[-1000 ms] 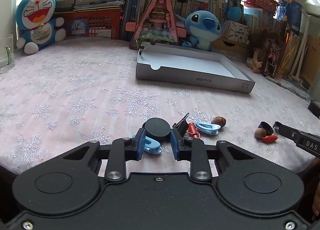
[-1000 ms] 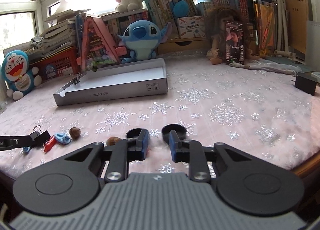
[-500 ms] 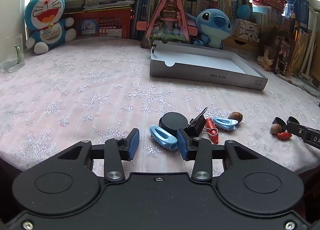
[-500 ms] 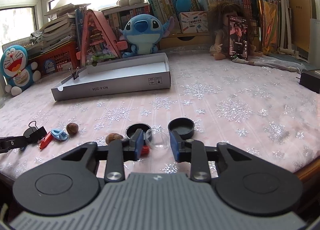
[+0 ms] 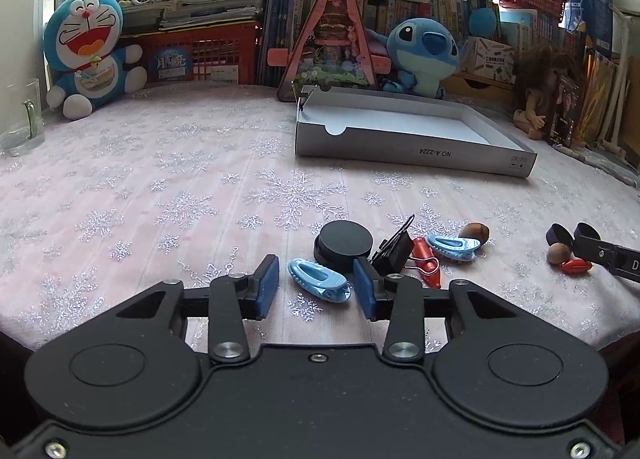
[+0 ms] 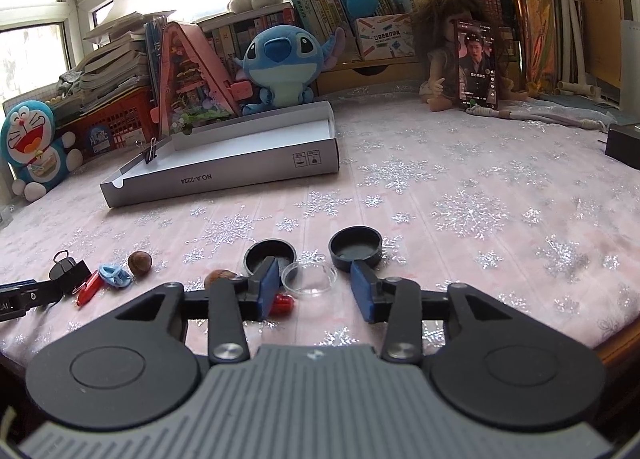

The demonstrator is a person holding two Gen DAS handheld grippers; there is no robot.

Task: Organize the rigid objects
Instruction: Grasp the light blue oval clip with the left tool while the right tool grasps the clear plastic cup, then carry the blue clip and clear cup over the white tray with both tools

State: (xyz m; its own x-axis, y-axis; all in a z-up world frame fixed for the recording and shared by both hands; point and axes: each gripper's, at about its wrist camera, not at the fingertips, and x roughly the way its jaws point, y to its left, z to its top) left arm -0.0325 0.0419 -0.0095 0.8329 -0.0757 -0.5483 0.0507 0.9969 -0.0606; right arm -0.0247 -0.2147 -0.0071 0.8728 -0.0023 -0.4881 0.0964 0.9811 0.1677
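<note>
My left gripper (image 5: pixel 316 287) hangs low over the pink cloth with its jaws closing. A light blue hair clip (image 5: pixel 320 281) lies between the pads, untouched. Just beyond it are a black round lid (image 5: pixel 346 245), a black binder clip (image 5: pixel 396 251), a red clip (image 5: pixel 426 261), a second blue clip (image 5: pixel 452 247) and a brown nut (image 5: pixel 474 233). The jaws of my right gripper (image 6: pixel 316 287) are closing too, around a clear dome (image 6: pixel 308 279) that they do not press. Two black caps (image 6: pixel 270 255) (image 6: pixel 355 245) sit just ahead, and a red bean (image 6: pixel 282 303) lies by the left pad.
A shallow white box (image 5: pixel 416 147) stands open further back, with a small binder clip (image 6: pixel 151 153) on its rim. Plush toys, books, a red basket and a doll line the far edge. A glass mug (image 5: pixel 20 127) stands far left. The table edge runs close below both grippers.
The left gripper has let go of the black lid, which now lies on the cloth, and has drawn back. The right jaws have spread, and the clear dome now shows between them.
</note>
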